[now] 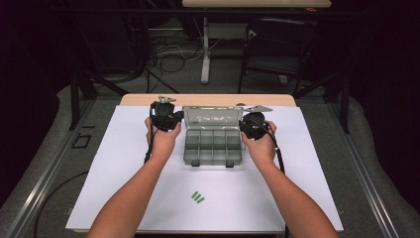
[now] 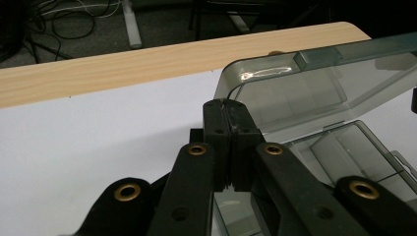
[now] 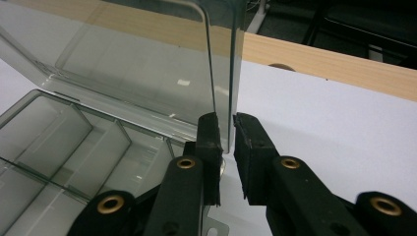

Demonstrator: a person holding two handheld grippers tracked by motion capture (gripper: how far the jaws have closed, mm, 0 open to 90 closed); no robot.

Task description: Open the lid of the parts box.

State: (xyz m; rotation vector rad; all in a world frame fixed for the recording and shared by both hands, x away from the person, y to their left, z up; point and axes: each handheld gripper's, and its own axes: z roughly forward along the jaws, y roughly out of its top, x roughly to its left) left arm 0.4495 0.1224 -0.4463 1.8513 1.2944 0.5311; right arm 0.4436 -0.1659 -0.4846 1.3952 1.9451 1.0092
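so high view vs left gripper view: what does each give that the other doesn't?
High view: both forearms, the right gripper at the lid's right edge, the box's front latches, three green marks on the white sheet, and the floor cables and chair behind.

Left gripper view: the left gripper close up, jaws pressed together on the lid's left edge.

Both: the open clear compartment box, the wooden table edge and the white sheet.

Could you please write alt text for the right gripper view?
The right gripper straddles the side edge of the clear lid of an open compartment box, jaws slightly apart around it. White sheet and wooden table edge lie beyond.
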